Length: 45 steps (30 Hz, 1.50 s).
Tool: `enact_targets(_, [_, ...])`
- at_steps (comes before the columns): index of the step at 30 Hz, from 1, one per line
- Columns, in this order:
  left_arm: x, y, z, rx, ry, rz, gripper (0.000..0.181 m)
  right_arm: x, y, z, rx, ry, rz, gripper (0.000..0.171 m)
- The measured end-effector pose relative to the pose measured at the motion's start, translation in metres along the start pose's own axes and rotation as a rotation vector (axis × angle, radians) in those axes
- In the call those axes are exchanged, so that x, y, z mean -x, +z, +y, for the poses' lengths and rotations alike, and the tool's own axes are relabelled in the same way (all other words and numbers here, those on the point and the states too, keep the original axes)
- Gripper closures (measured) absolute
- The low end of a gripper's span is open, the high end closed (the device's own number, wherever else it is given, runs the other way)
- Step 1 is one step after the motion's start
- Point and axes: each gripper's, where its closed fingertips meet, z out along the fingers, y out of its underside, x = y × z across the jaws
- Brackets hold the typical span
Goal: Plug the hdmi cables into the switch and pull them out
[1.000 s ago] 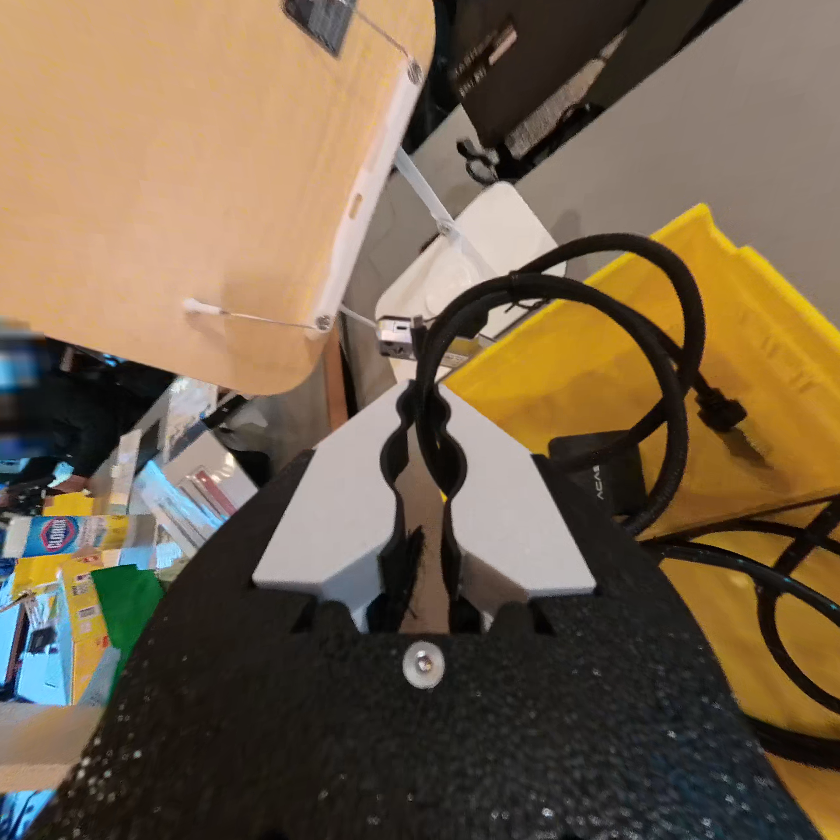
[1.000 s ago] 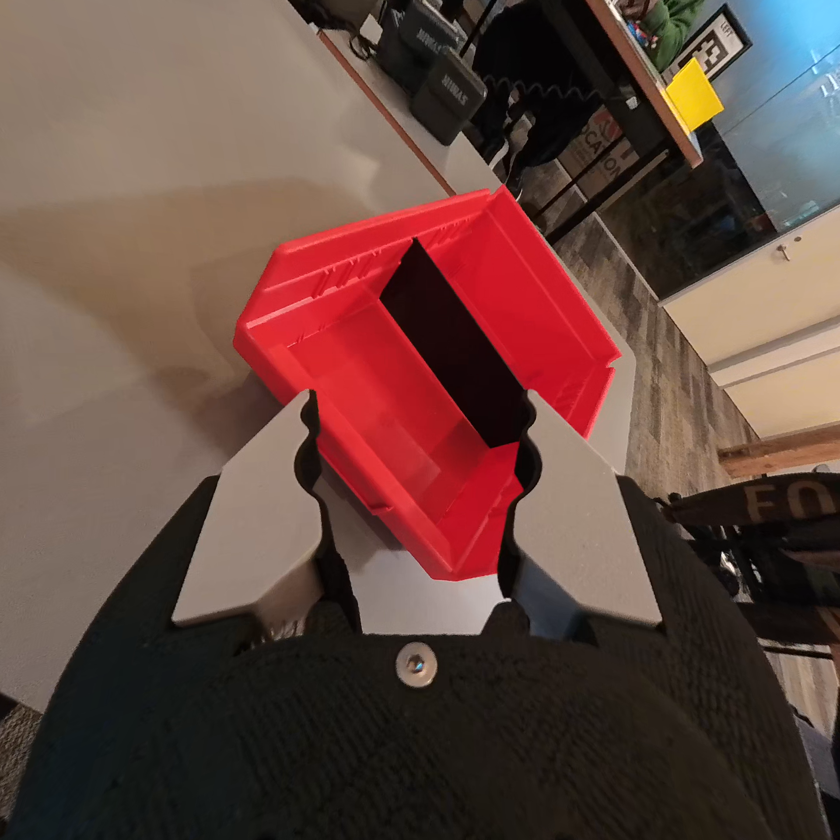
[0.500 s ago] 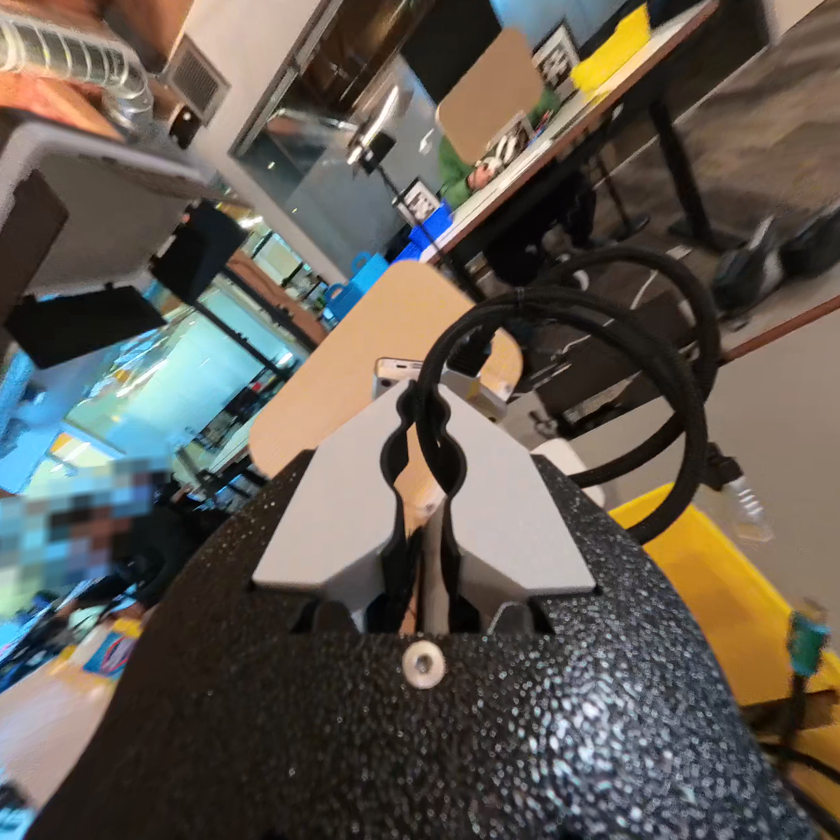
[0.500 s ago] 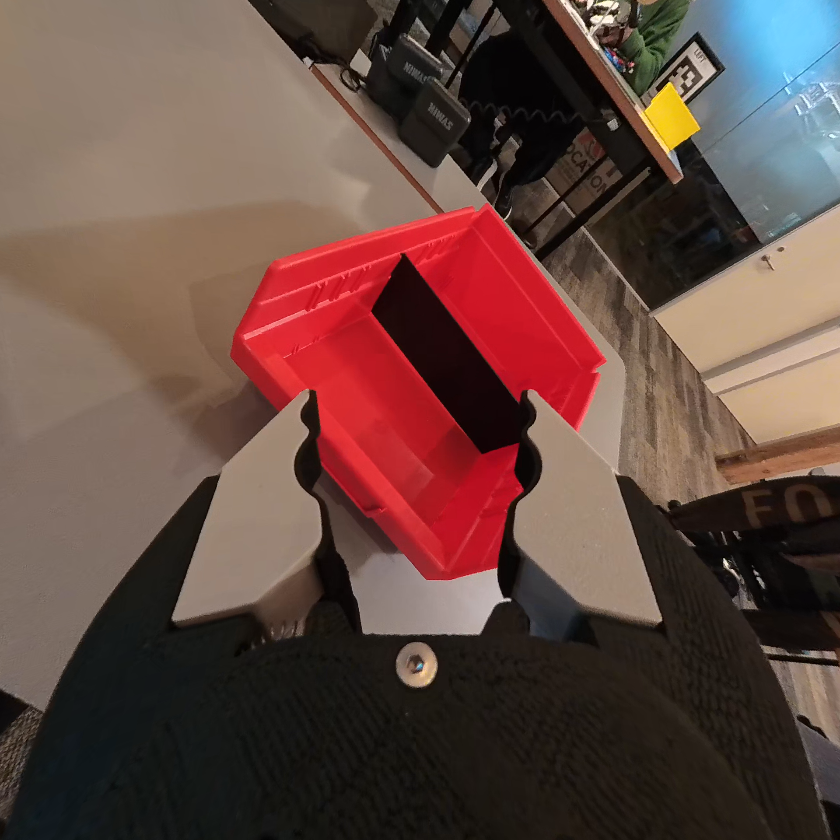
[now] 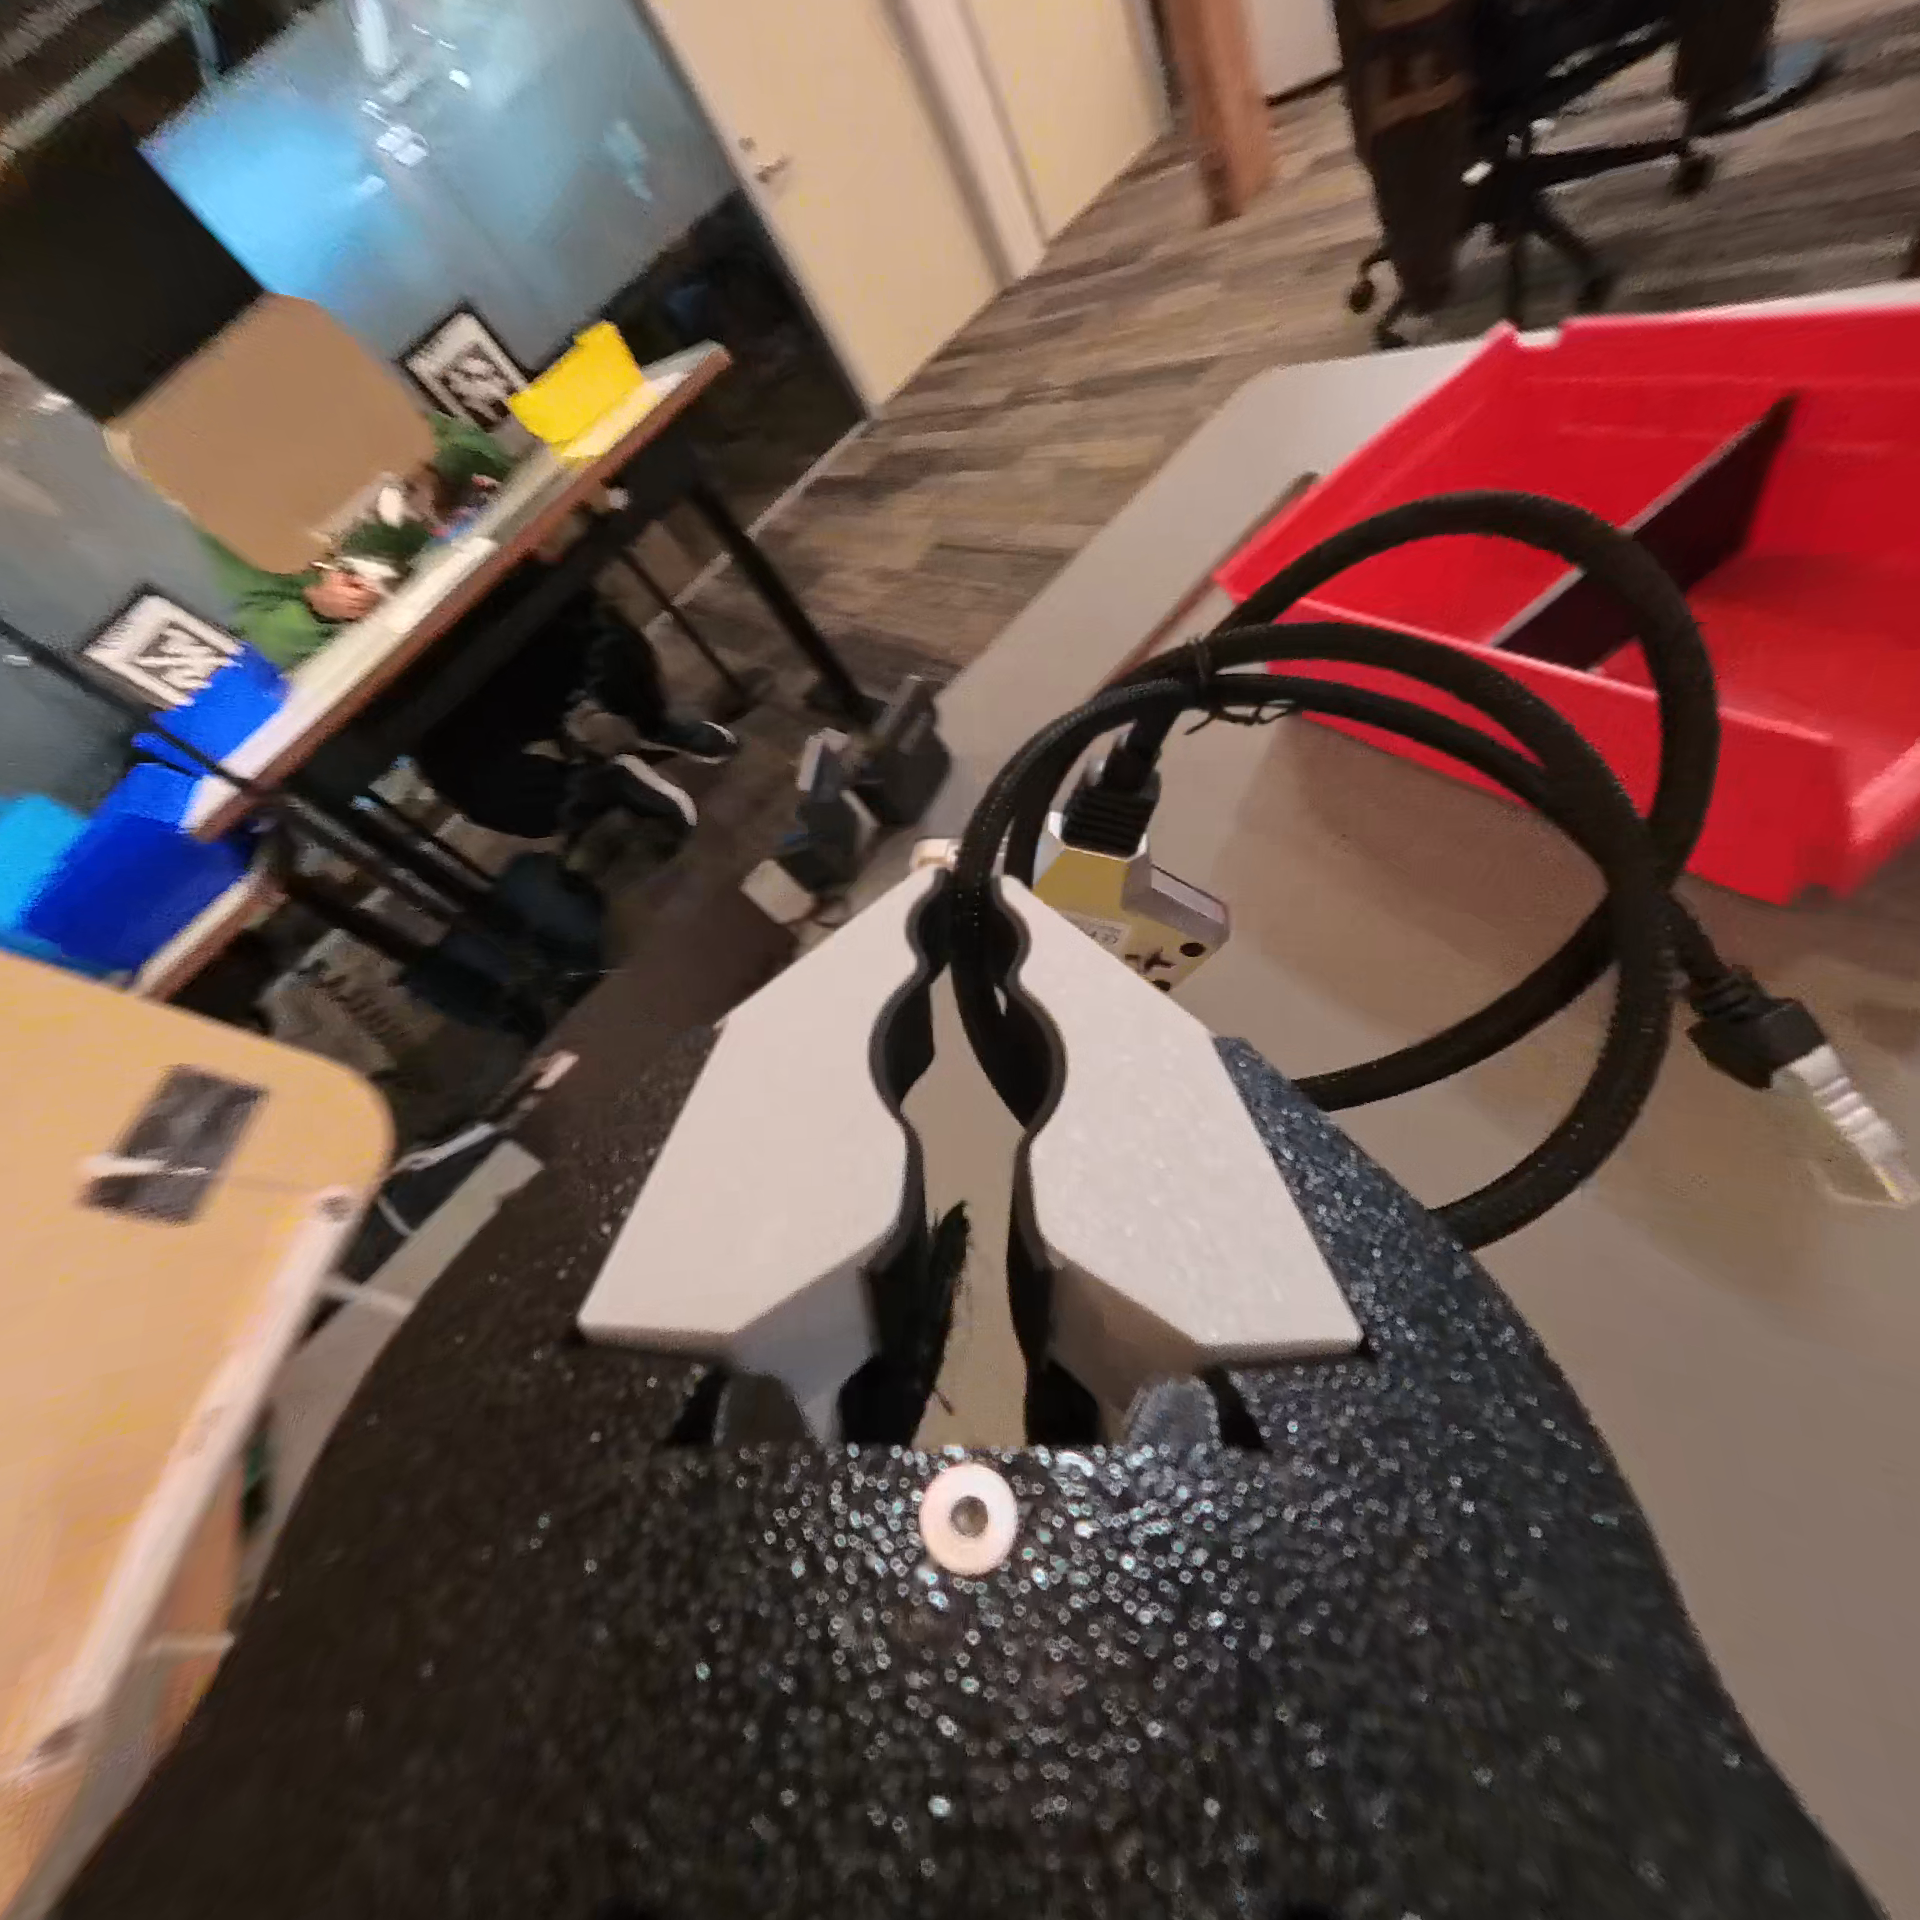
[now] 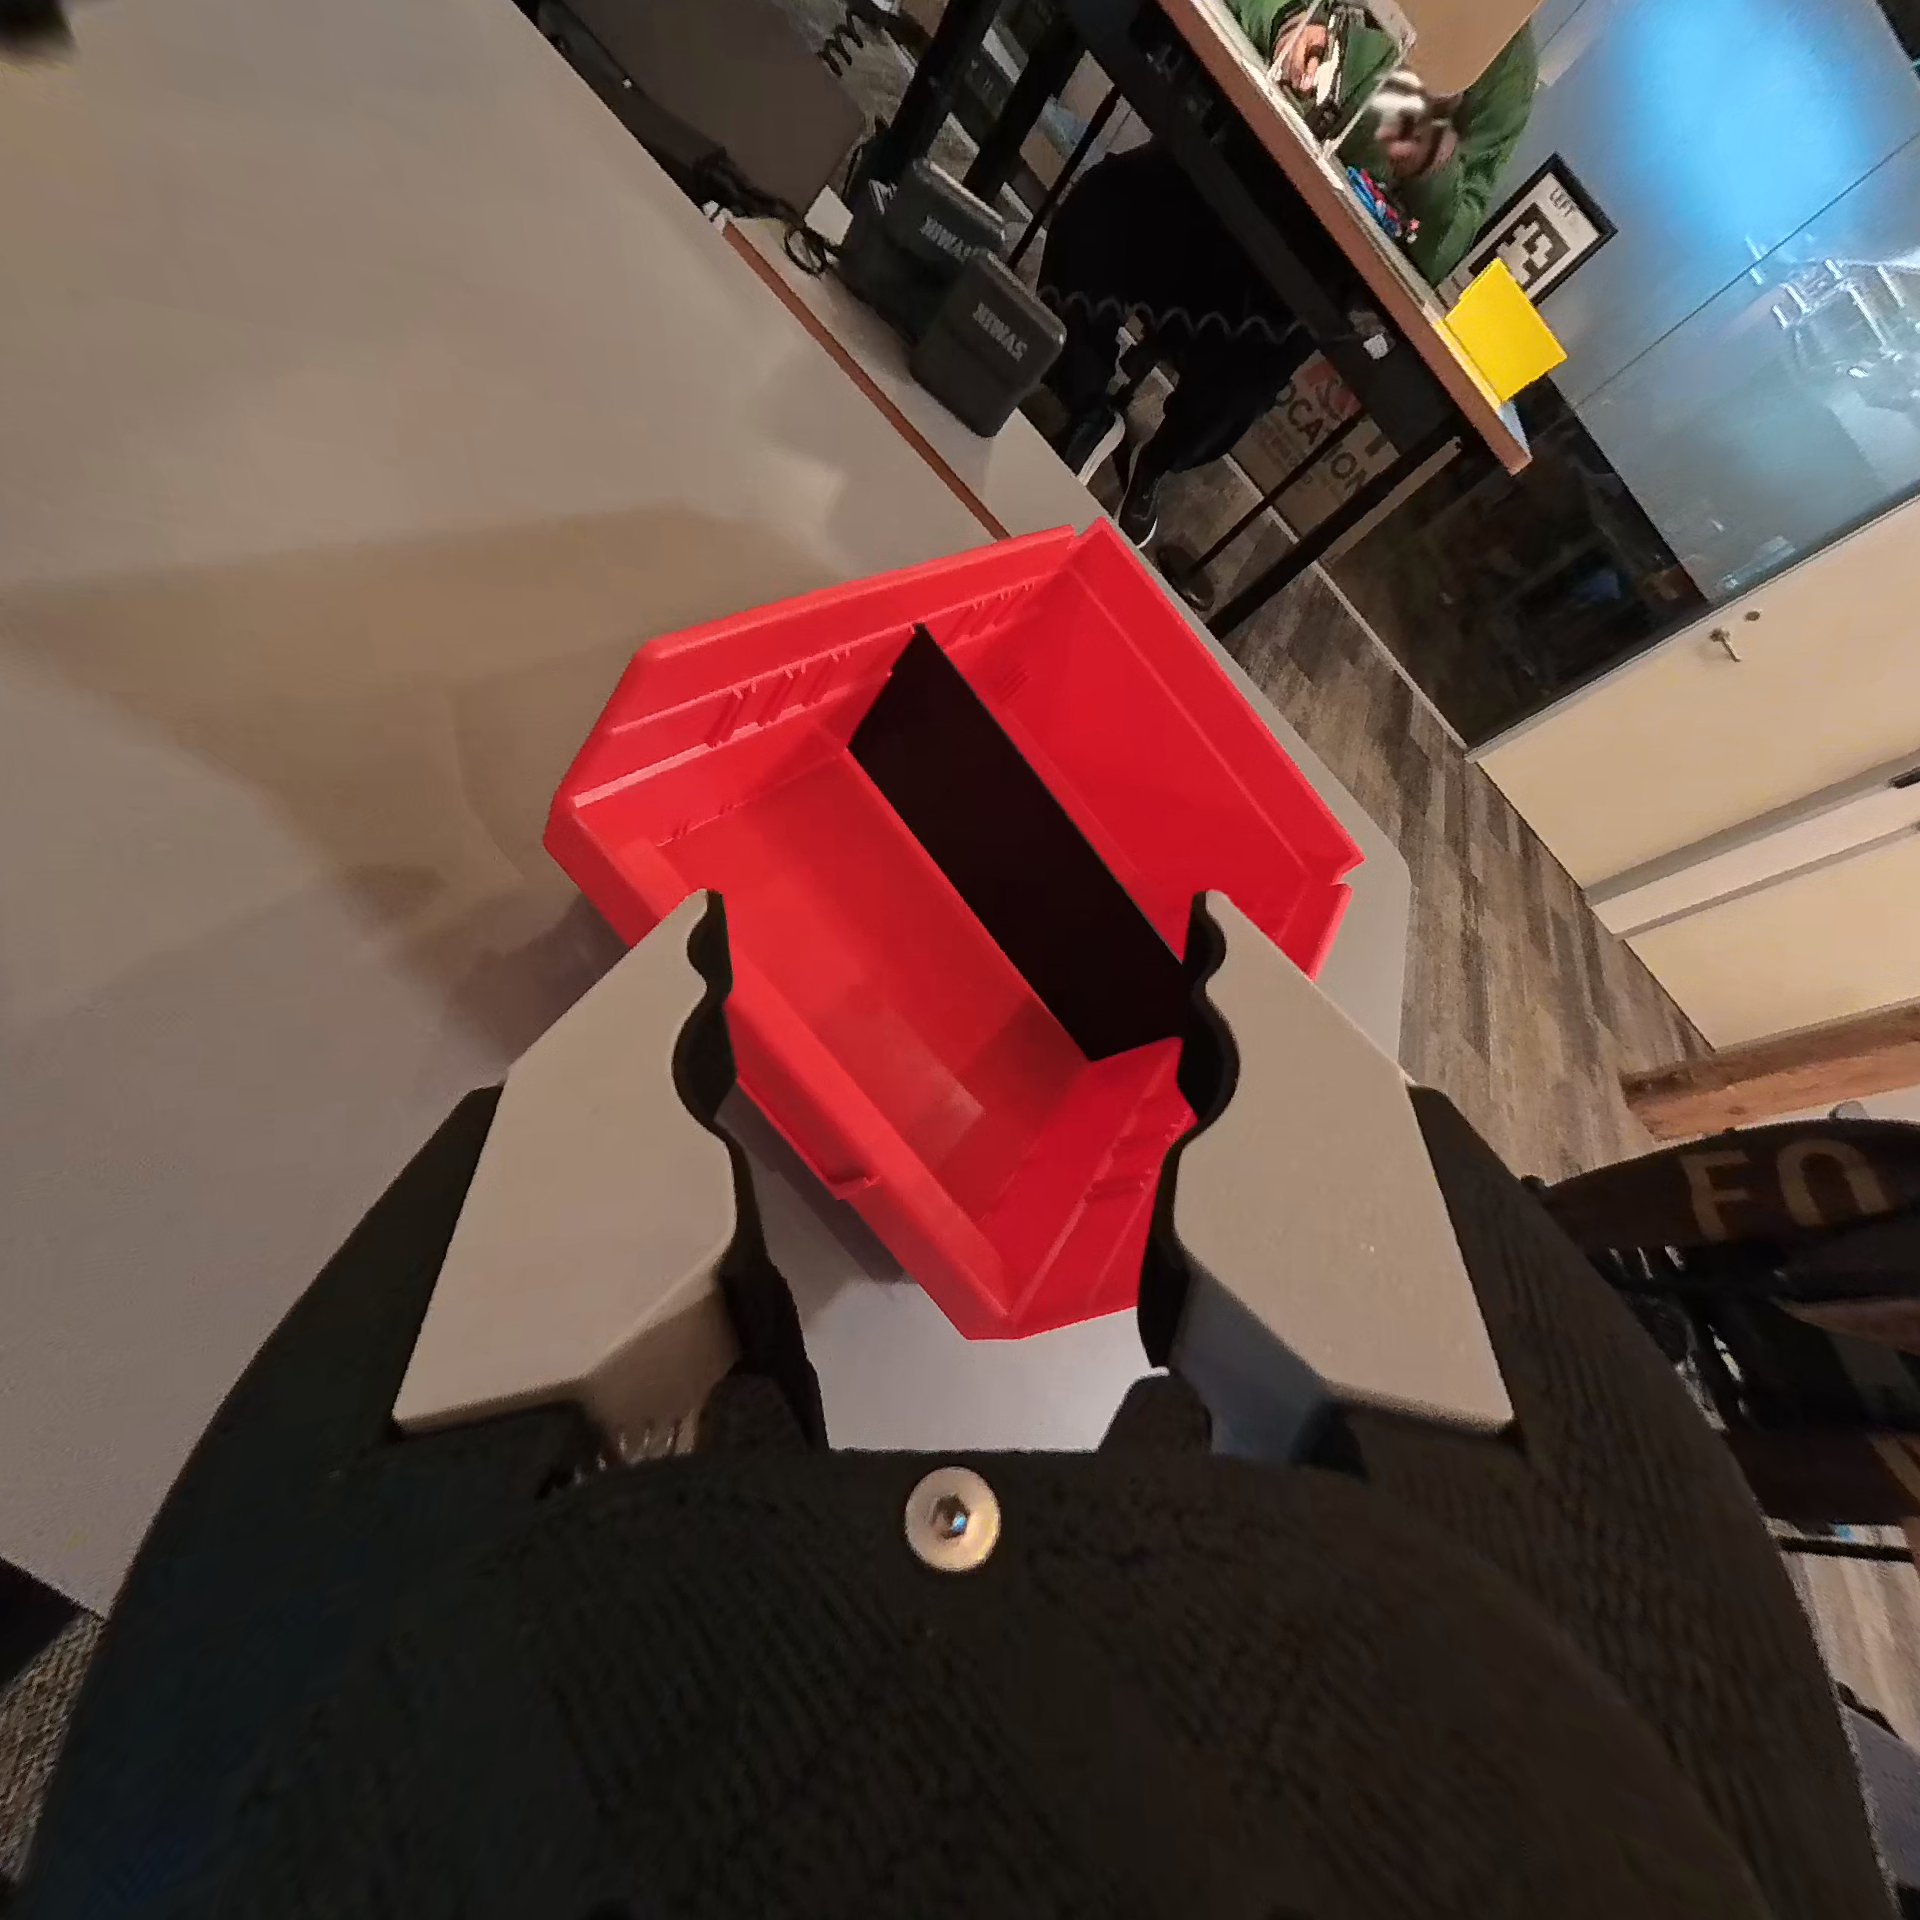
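Observation:
My left gripper (image 5: pixel 971 899) is shut on a coiled black braided cable (image 5: pixel 1455 582) and holds it above the grey table (image 5: pixel 1455 935). One silver plug (image 5: pixel 1132 904) hangs just past the fingertips. The other plug (image 5: pixel 1839 1112) dangles at the right. A red bin (image 5: pixel 1714 644) with a black divider (image 5: pixel 1662 561) sits on the table beyond the coil. My right gripper (image 6: pixel 956 914) is open and empty, held above the near end of the same red bin (image 6: pixel 790 862), whose black divider (image 6: pixel 1008 862) runs lengthwise. No switch is in view.
The table's far edge (image 6: pixel 862 343) drops to a wood-pattern floor. Black cases (image 6: pixel 956 281) sit beyond that edge. A tan board (image 5: pixel 156 1247) stands at the left. Another desk (image 5: pixel 468 582) with a seated person and office chairs (image 5: pixel 1538 156) are farther off.
My left gripper has swung with the cable away from the yellow bin, across the room view, toward the red bin. My right gripper stays open over the red bin, shifted only slightly.

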Motion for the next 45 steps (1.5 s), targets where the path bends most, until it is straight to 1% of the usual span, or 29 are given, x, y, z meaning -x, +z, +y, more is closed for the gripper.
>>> enact_targets(3, [-0.032, 0.025, 0.027, 0.054, -0.011, 0.07, 0.178, -0.001, -0.001, 0.001, 0.0, 0.002, 0.002, 0.084])
enact_targets(7, [-0.052, 0.044, 0.069, 0.141, -0.069, 0.115, 0.178, -0.003, -0.002, 0.0, -0.012, 0.007, 0.005, 0.084])
enact_targets(12, [-0.065, 0.048, 0.11, 0.248, -0.05, 0.103, 0.178, -0.003, 0.002, 0.004, 0.004, 0.004, 0.002, 0.084])
enact_targets(16, [-0.076, 0.045, 0.124, 0.29, -0.007, 0.079, 0.176, 0.001, 0.003, 0.003, 0.004, -0.007, -0.012, 0.084])
enact_targets(18, [-0.074, 0.037, 0.121, 0.278, 0.019, 0.047, 0.149, 0.003, 0.002, 0.002, 0.001, -0.016, -0.017, 0.084])
enact_targets(20, [-0.066, 0.02, 0.114, 0.269, 0.034, 0.026, 0.122, 0.004, 0.0, 0.0, -0.004, -0.021, -0.017, 0.084])
enact_targets(21, [-0.06, 0.01, 0.109, 0.261, 0.031, 0.019, 0.114, 0.003, -0.001, 0.0, -0.008, -0.019, -0.017, 0.084])
enact_targets(23, [-0.039, -0.016, 0.103, 0.248, -0.018, -0.003, 0.108, 0.002, -0.001, 0.0, -0.009, -0.012, -0.014, 0.084])
enact_targets(25, [-0.009, -0.045, 0.104, 0.251, -0.132, -0.046, 0.107, 0.001, 0.0, 0.002, -0.002, -0.011, -0.012, 0.084])
enact_targets(26, [0.007, -0.06, 0.111, 0.273, -0.201, -0.078, 0.106, 0.001, 0.0, 0.002, 0.003, -0.012, -0.011, 0.084])
enact_targets(27, [0.023, -0.075, 0.122, 0.311, -0.27, -0.118, 0.099, 0.001, 0.001, 0.003, 0.007, -0.012, -0.01, 0.084])
enact_targets(29, [0.042, -0.101, 0.162, 0.482, -0.423, -0.174, 0.065, 0.002, 0.001, 0.002, 0.009, -0.015, -0.01, 0.084])
enact_targets(30, [0.041, -0.113, 0.185, 0.58, -0.5, -0.167, 0.054, 0.003, 0.001, 0.001, 0.008, -0.018, -0.011, 0.084])
enact_targets(31, [0.038, -0.121, 0.201, 0.636, -0.561, -0.152, 0.054, 0.004, 0.001, 0.0, 0.006, -0.022, -0.013, 0.084])
enact_targets(32, [0.034, -0.124, 0.213, 0.655, -0.611, -0.131, 0.059, 0.005, 0.001, -0.002, 0.004, -0.026, -0.015, 0.084])
enact_targets(35, [0.02, -0.131, 0.241, 0.694, -0.725, -0.063, 0.083, 0.009, 0.001, -0.005, -0.002, -0.035, -0.021, 0.084])
enact_targets(39, [0.011, -0.123, 0.259, 0.647, -0.843, 0.009, 0.118, 0.012, 0.002, -0.006, 0.004, -0.043, -0.029, 0.084])
enact_targets(41, [0.004, -0.117, 0.262, 0.616, -0.897, 0.067, 0.127, 0.013, 0.002, -0.006, 0.006, -0.045, -0.032, 0.084])
enact_targets(42, [0.001, -0.116, 0.265, 0.615, -0.916, 0.089, 0.128, 0.013, 0.002, -0.005, 0.007, -0.045, -0.032, 0.084])
enact_targets(43, [-0.004, -0.116, 0.267, 0.622, -0.921, 0.112, 0.133, 0.012, 0.003, -0.005, 0.009, -0.045, -0.031, 0.084])
enact_targets(44, [-0.007, -0.116, 0.267, 0.62, -0.914, 0.134, 0.147, 0.012, 0.003, -0.004, 0.01, -0.045, -0.031, 0.084])
enact_targets(45, [-0.009, -0.116, 0.26, 0.585, -0.909, 0.164, 0.165, 0.012, 0.003, -0.004, 0.011, -0.043, -0.03, 0.084])
